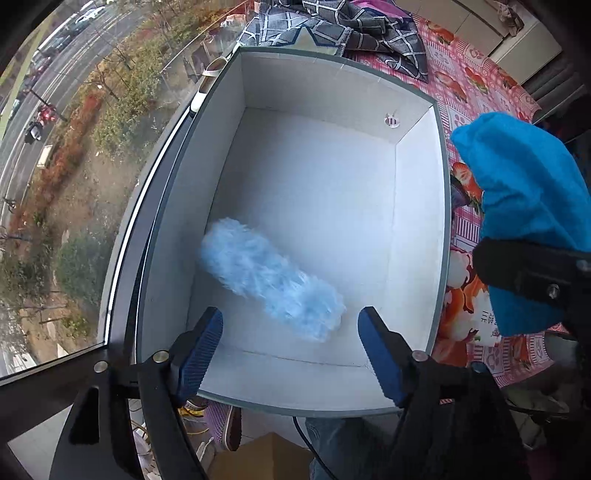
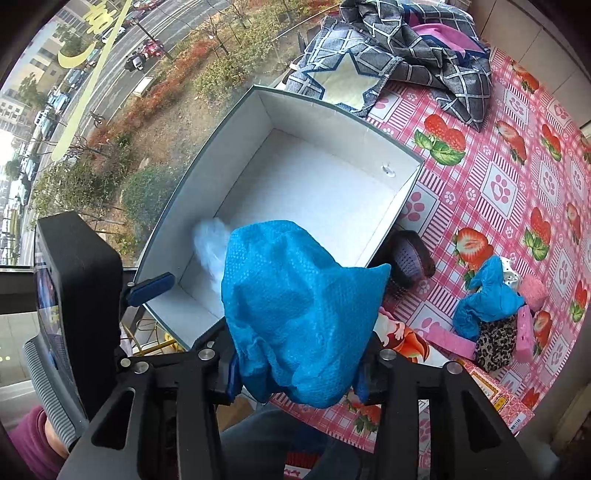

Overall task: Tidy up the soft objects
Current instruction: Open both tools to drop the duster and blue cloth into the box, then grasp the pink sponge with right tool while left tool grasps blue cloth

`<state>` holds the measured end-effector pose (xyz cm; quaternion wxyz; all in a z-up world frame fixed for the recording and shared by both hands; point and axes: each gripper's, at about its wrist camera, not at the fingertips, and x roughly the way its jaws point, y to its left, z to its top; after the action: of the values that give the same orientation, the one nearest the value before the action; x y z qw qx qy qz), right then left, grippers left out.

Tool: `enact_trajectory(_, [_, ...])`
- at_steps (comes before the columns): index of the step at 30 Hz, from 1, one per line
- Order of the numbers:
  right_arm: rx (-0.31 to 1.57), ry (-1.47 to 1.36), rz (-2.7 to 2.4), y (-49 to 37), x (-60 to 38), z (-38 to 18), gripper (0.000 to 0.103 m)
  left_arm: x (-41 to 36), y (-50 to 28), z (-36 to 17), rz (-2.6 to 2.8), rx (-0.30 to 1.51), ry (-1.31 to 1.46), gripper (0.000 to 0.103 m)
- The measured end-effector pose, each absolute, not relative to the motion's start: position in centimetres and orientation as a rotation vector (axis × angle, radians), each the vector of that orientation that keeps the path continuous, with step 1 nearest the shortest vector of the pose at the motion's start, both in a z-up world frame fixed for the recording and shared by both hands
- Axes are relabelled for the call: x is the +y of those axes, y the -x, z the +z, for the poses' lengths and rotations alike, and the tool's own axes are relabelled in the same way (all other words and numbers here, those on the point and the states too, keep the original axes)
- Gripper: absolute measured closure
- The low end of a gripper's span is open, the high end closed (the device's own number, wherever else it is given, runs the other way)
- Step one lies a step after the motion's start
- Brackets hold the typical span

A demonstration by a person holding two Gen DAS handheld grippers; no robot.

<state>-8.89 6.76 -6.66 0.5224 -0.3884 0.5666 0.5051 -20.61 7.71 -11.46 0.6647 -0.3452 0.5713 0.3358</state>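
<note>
**Blue cloth poised beside the box**

The left gripper (image 1: 290, 354) stood apart and empty over the grey box (image 1: 443, 229), where a pale-blue fluffy duster head (image 1: 271, 278) lay. The right gripper (image 2: 295, 373) pinched a blue cloth (image 2: 299, 310) near the box's right wall; released there, it could drape over the rim onto the worktop (image 2: 517, 192).

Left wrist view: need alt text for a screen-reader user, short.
Looking down between the open fingers of the left gripper into a white-lined box, where a fluffy pale-blue item, blurred, lies near the front. At right, outside the box, the right gripper holds a bright blue cloth above a pink strawberry-print tablecloth; a grey checked fabric lies beyond.
</note>
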Motion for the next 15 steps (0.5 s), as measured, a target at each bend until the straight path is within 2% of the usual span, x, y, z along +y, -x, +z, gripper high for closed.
enact_trajectory(1, [1.355,0.931,1.209,8.9,6.8,-6.7,0.052,7.6,20.6,-11.4,0.759,1.289,0.773,0.024])
enact_trajectory(3, [1.347,0.918,1.210,8.8,6.8,-6.5,0.027,7.6,20.6,-11.4,0.758,1.294,0.770,0.023])
enact_trajectory(7, [1.333,0.883,1.224,8.5,6.8,-5.7,0.023,7.5,21.1,-11.3,0.765,1.270,0.799,0.018])
enact_trajectory(9, [1.340,0.884,1.219,8.4,6.8,-5.7,0.007,7.7,21.3,-11.1,0.788,1.262,0.805,0.014])
enact_trajectory(10, [1.338,0.878,1.214,8.3,6.7,-5.6,0.004,7.7,21.4,-10.9,0.795,1.256,0.811,0.012])
enact_trajectory(11, [1.331,0.873,1.205,8.2,6.5,-5.5,0.003,7.8,21.6,-10.9,0.804,1.258,0.821,0.005])
enact_trajectory(15, [1.306,0.918,1.137,7.9,6.0,-5.6,0.003,7.8,22.1,-10.5,0.790,1.219,0.864,0.004])
